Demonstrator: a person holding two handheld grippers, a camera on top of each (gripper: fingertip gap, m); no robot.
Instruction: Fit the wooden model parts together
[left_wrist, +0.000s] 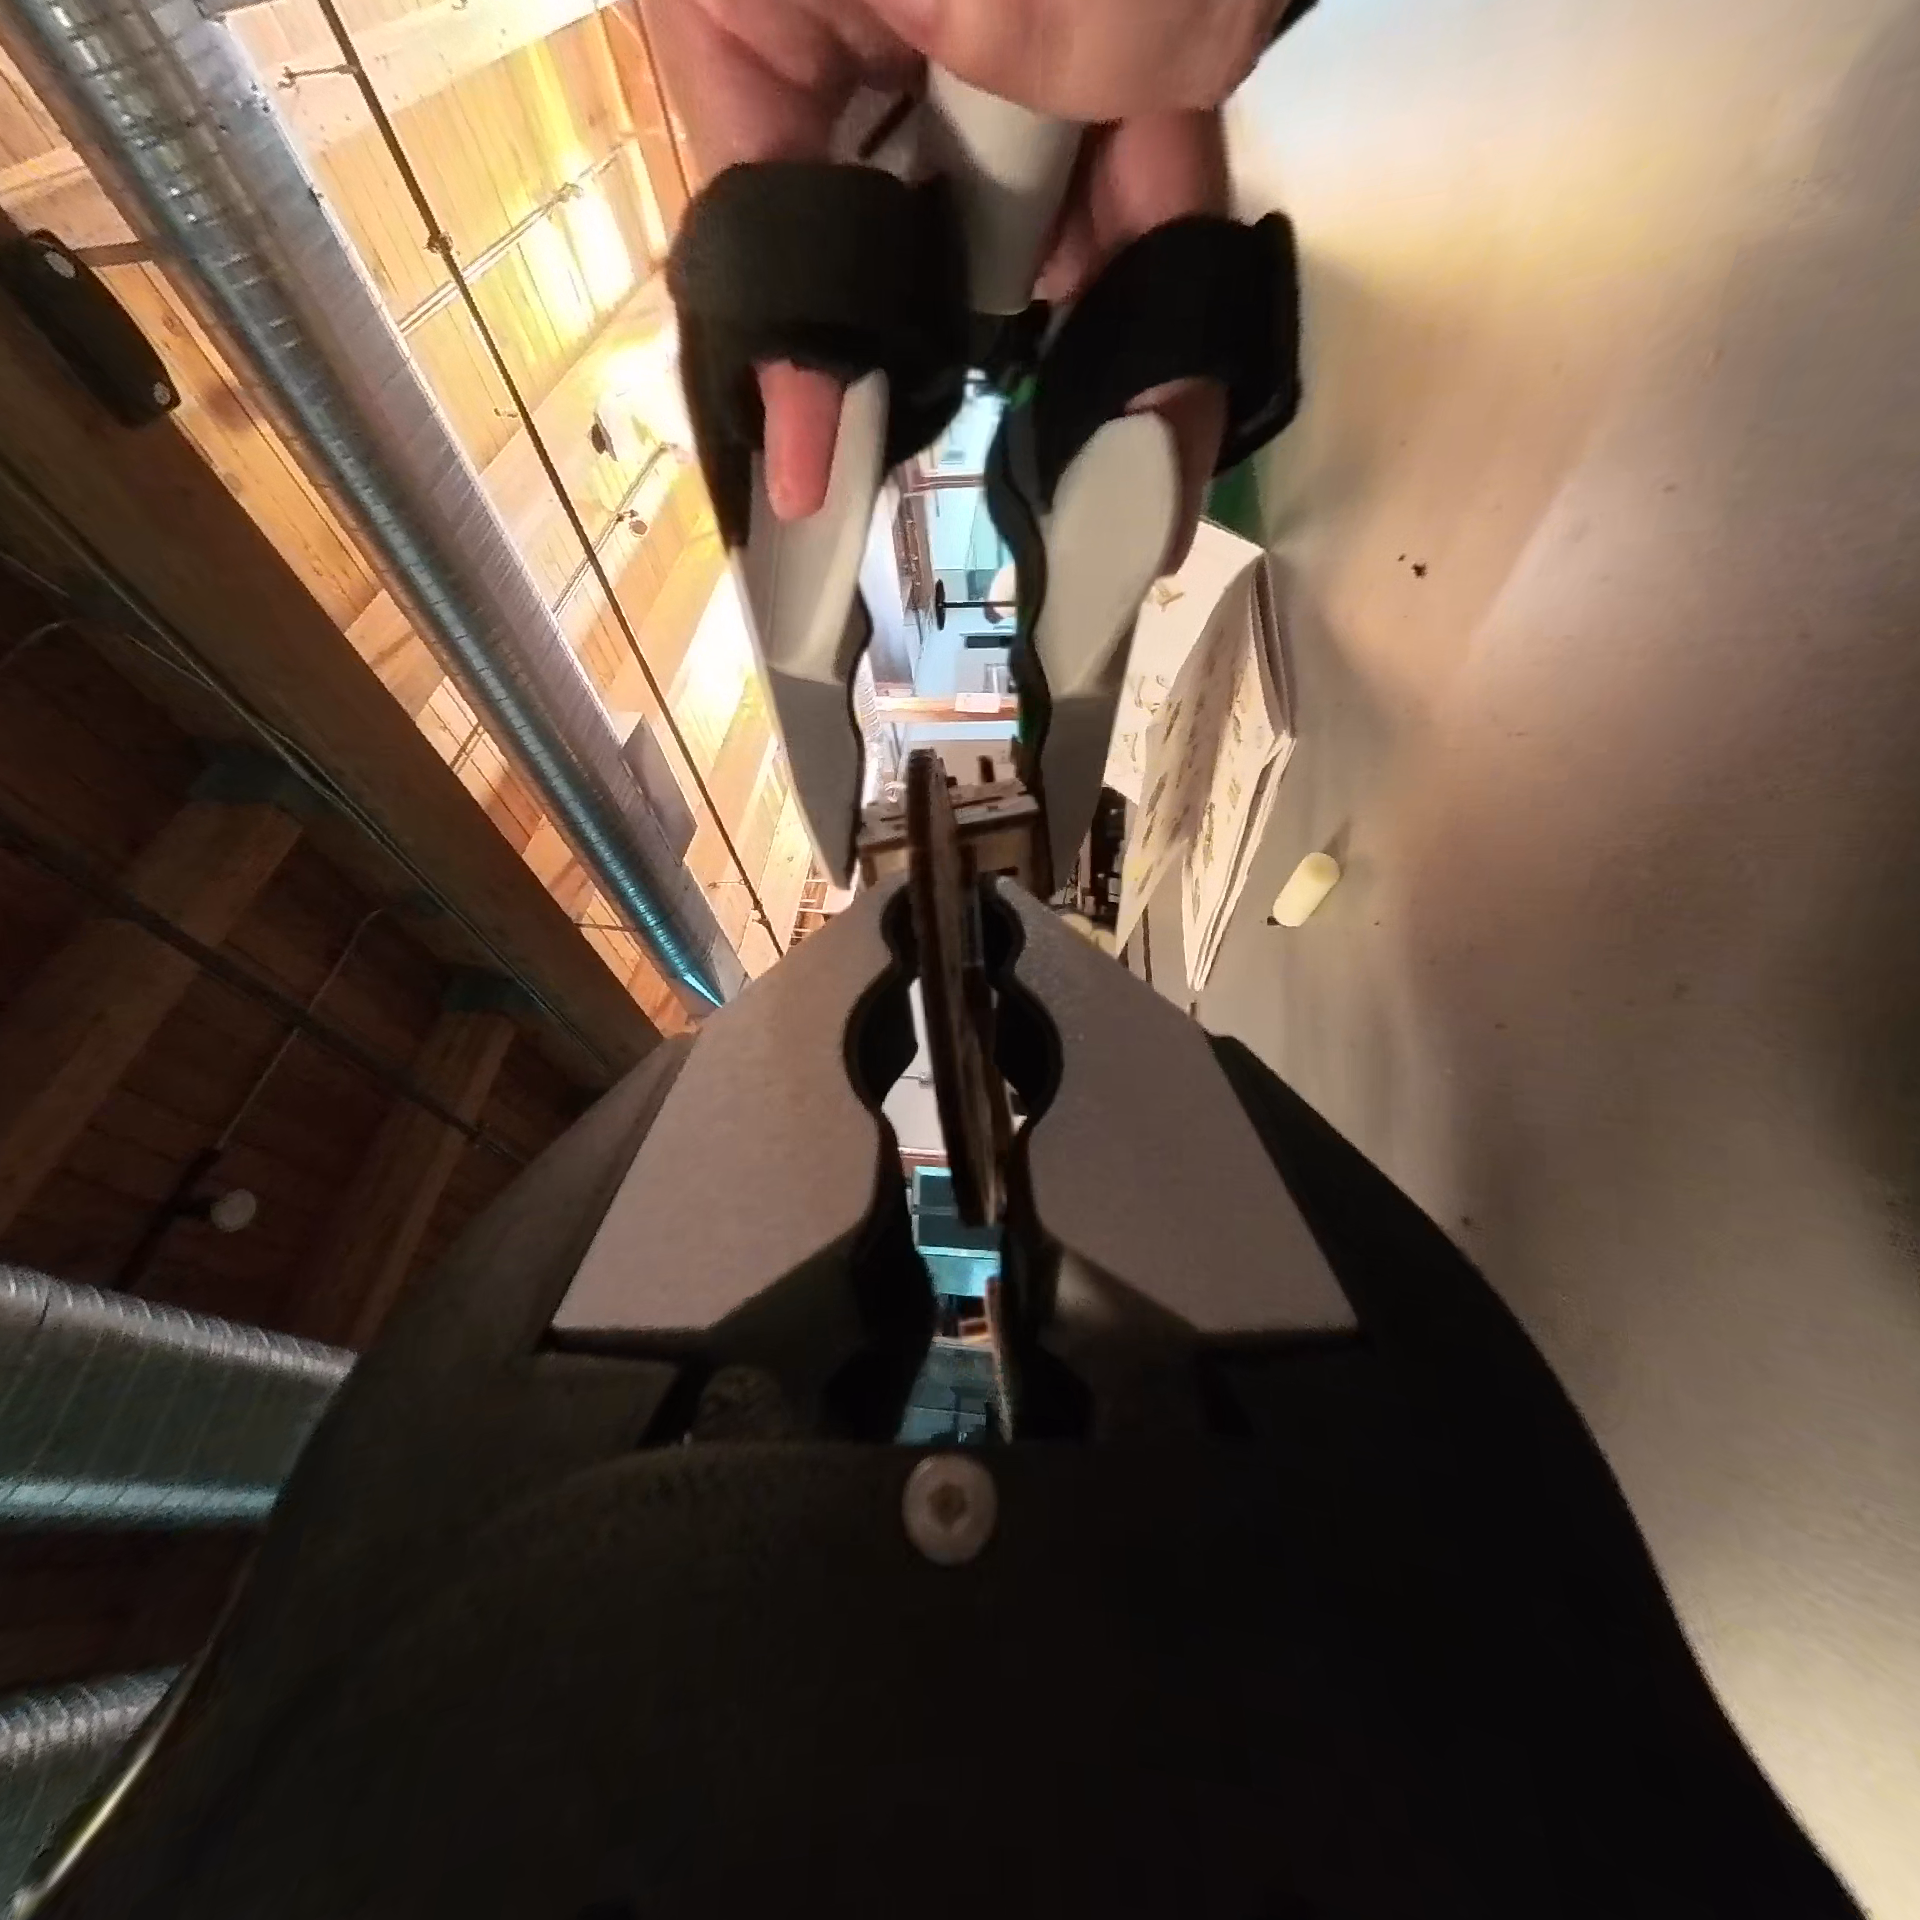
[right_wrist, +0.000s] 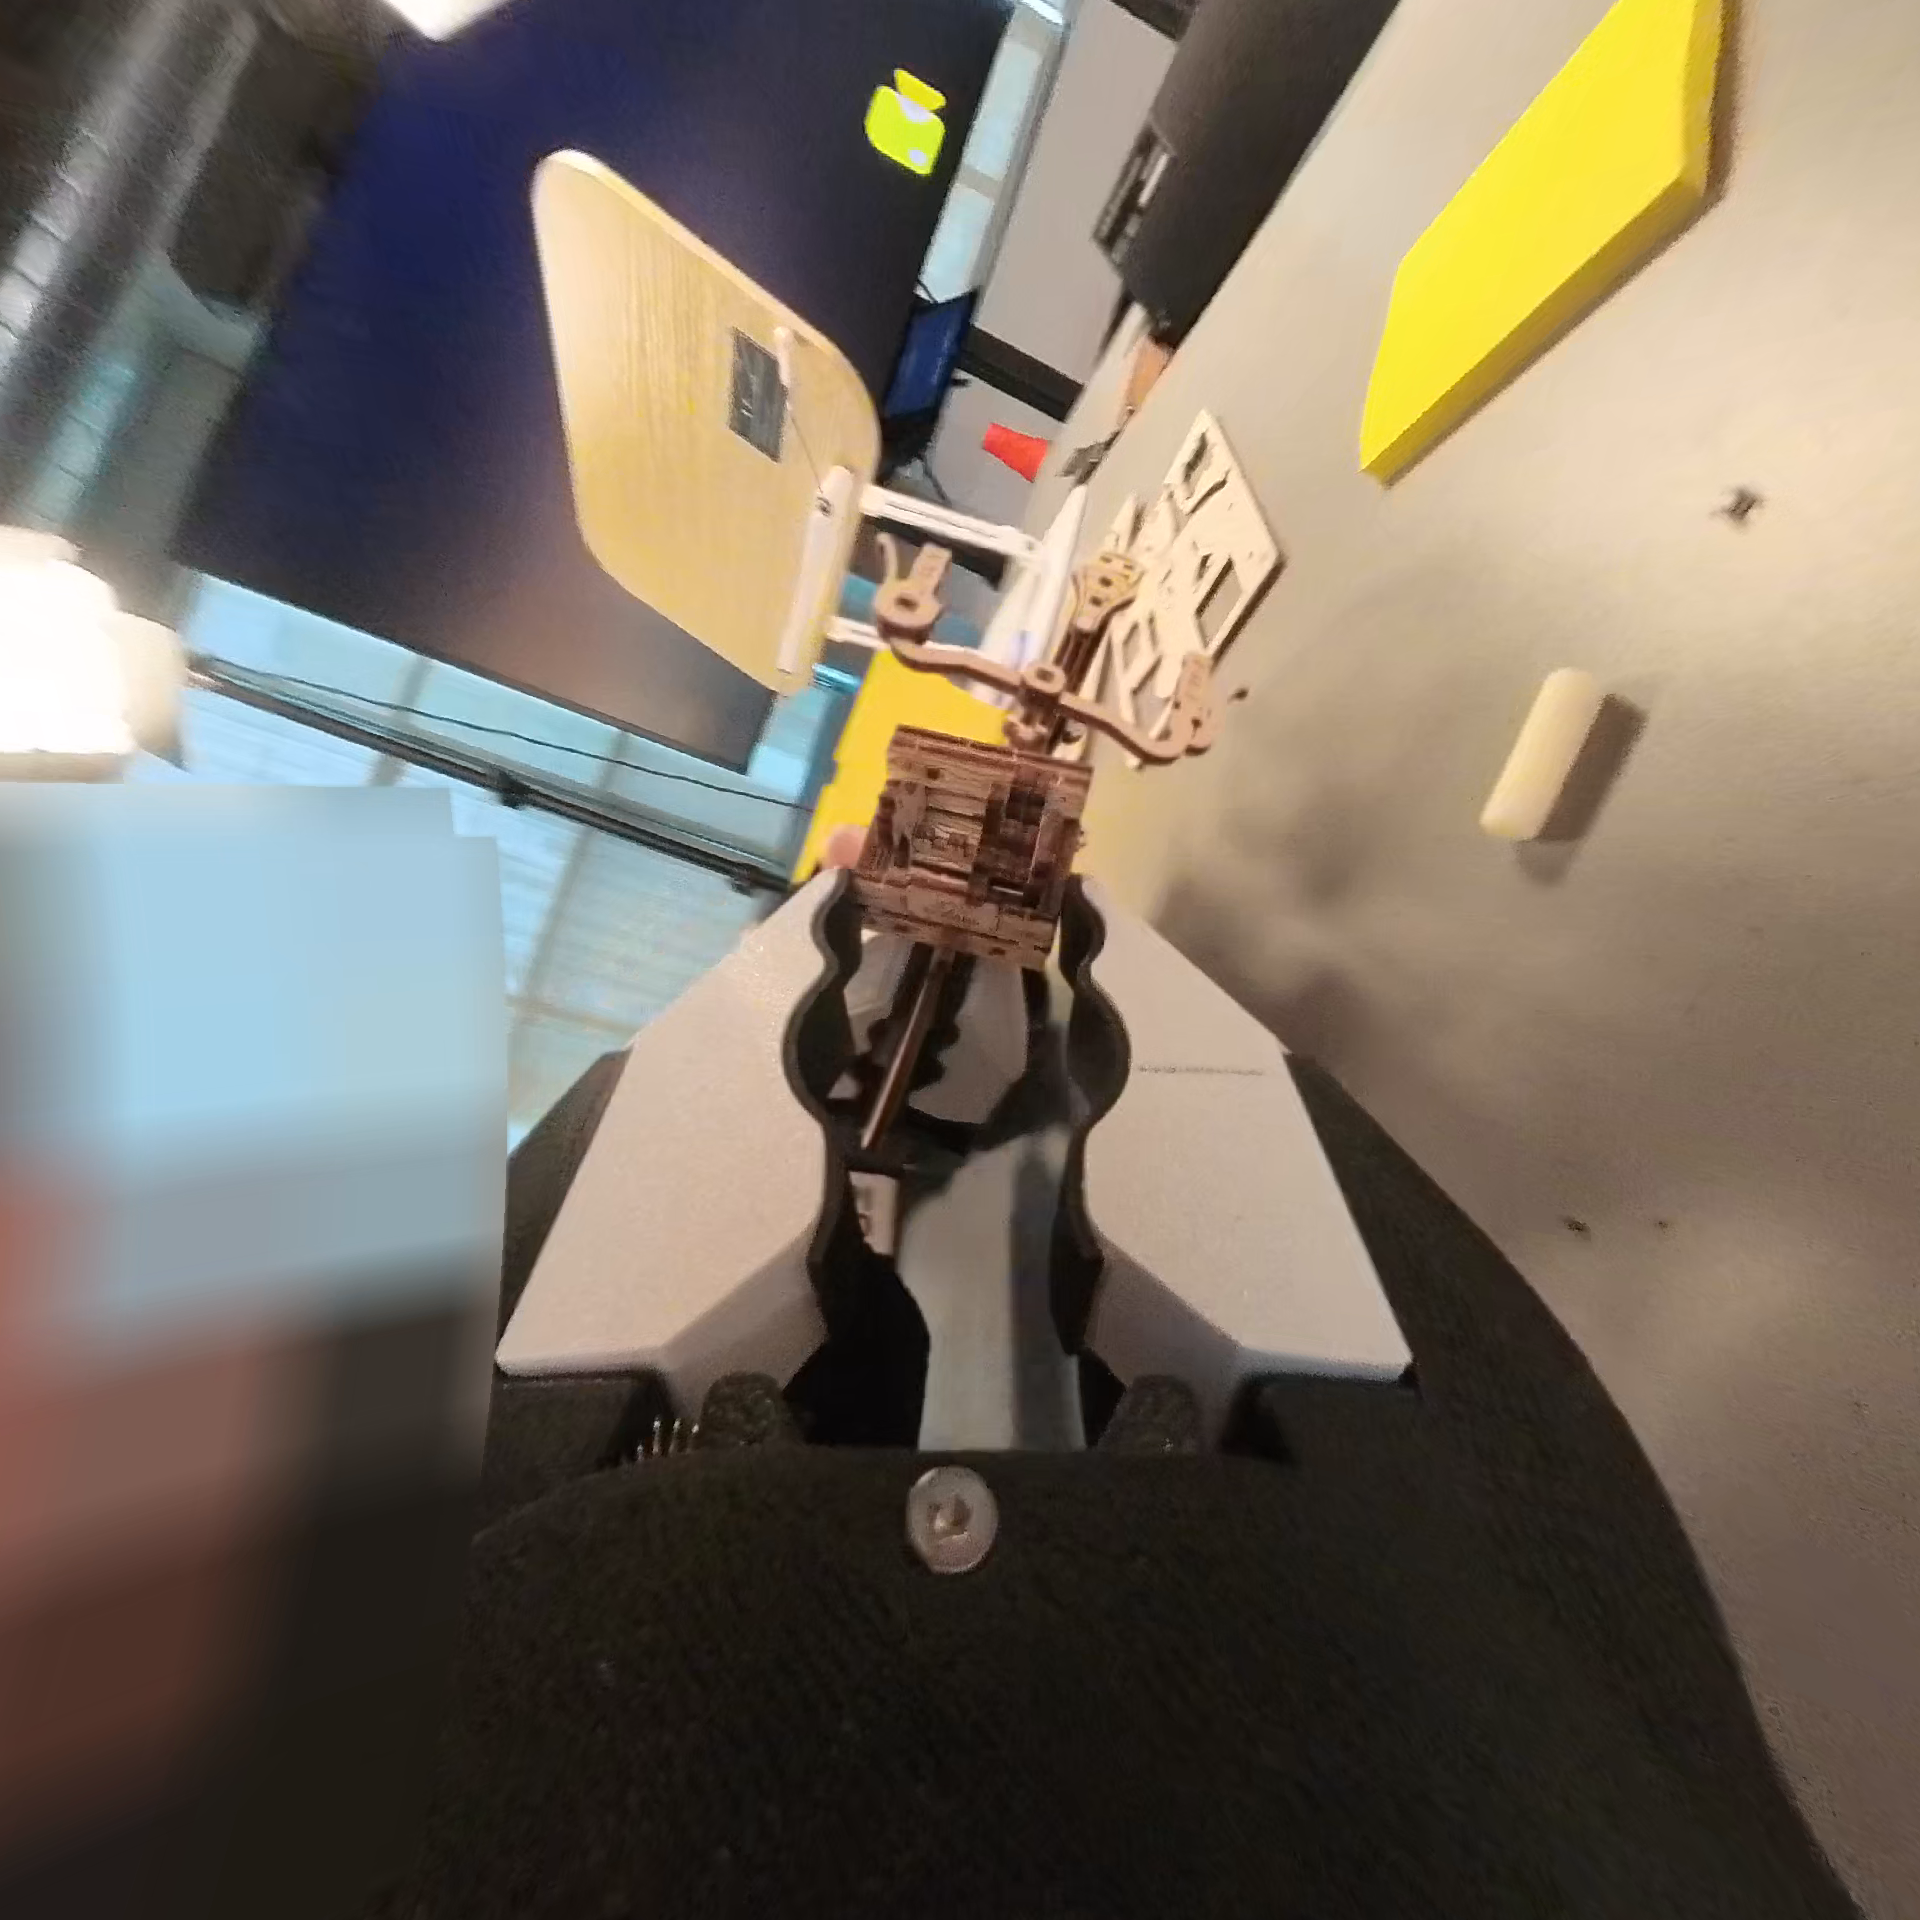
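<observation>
Grey tabletop (right_wrist: 1558, 1039) runs tilted beside both my tools, with a yellow pad (right_wrist: 1538, 239), a cut-out sheet (right_wrist: 1216, 540) and a white peg (right_wrist: 1543, 769) on it. My left gripper (left_wrist: 940, 894) pinches a flat wooden part (left_wrist: 951, 935) edge-on. My right gripper (right_wrist: 961, 904) clamps the boxy model (right_wrist: 977, 842), just beyond the part's tip in the left view
</observation>
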